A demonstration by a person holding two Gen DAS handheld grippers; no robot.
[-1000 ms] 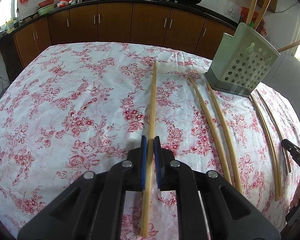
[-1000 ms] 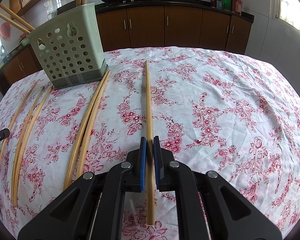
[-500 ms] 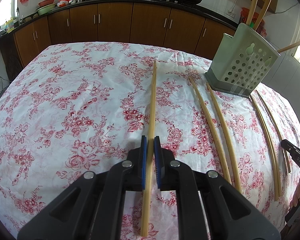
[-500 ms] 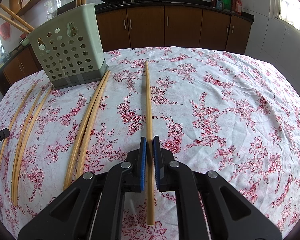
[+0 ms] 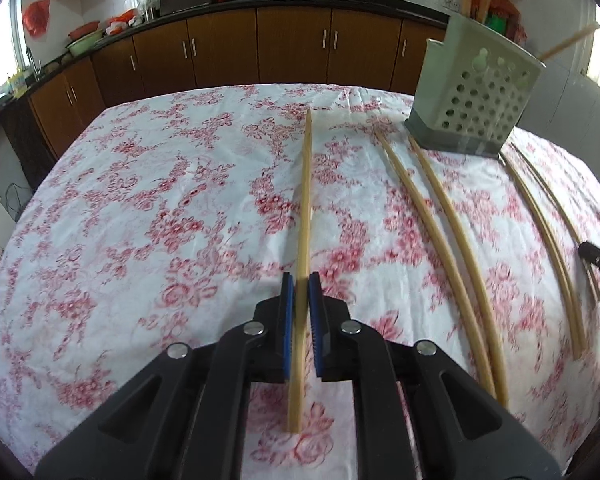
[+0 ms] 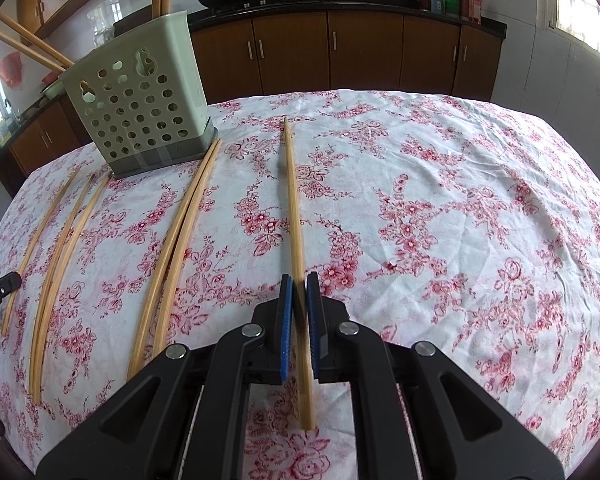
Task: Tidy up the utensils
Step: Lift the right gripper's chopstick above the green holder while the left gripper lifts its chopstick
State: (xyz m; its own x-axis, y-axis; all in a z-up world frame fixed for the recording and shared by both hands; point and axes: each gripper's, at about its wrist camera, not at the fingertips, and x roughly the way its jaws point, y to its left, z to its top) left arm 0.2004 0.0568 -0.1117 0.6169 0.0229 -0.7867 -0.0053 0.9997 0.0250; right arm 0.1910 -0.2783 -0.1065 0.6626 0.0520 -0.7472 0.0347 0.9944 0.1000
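Observation:
My left gripper (image 5: 301, 284) is shut on a long bamboo chopstick (image 5: 306, 200) near its close end, raised a little off the floral tablecloth (image 5: 160, 208). My right gripper (image 6: 300, 285) is shut on another long chopstick (image 6: 293, 192), also lifted slightly. A pale green perforated utensil holder (image 5: 476, 92) stands at the far right of the left wrist view; it also shows in the right wrist view (image 6: 140, 108) at the far left, with several chopsticks standing in it.
Several loose chopsticks (image 5: 432, 216) lie on the cloth between the two grippers; they also show in the right wrist view (image 6: 176, 232). Brown kitchen cabinets (image 6: 360, 52) and a counter with woks stand behind the table. The table edges curve away on all sides.
Both grippers have risen and tipped with their chopsticks, so the table and holder sit lower and farther in view. The loose chopsticks have not moved.

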